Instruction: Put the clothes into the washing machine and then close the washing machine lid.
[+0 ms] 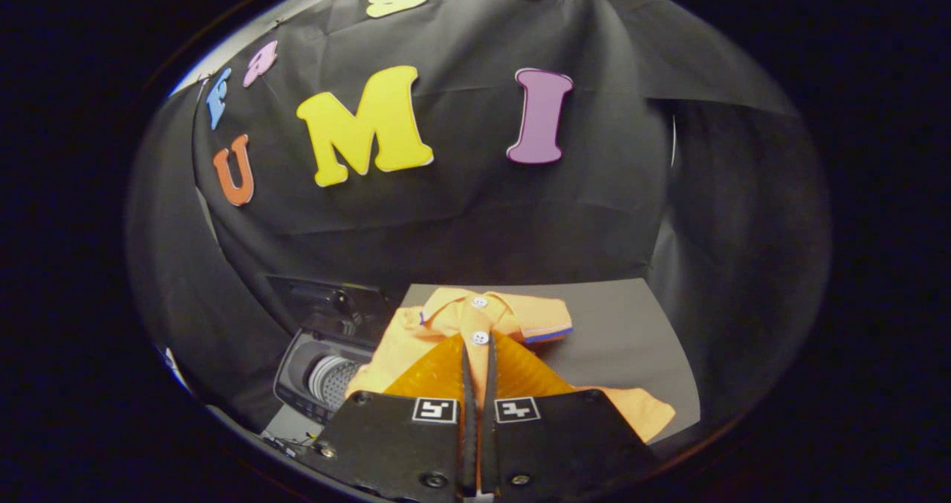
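An orange shirt [446, 339] with white buttons and a blue-trimmed sleeve lies spread on the grey table [631, 339]. My gripper [477, 345] is over its button placket, just below the collar. The two amber fingers [435, 373] stand almost together, with a thin strip of orange cloth pinched in the narrow gap between them. To the left of the shirt and lower down sits the small washing machine [297, 369]. Its dark lid [319, 299] is raised at the back, and its perforated drum [333, 381] is open to view. The shirt's left edge overlaps the machine's rim.
The black cloth wall closes in the booth behind and on both sides. Bare grey table surface stretches to the right of the shirt. Some small cables or parts [286, 443] lie near the machine's front corner.
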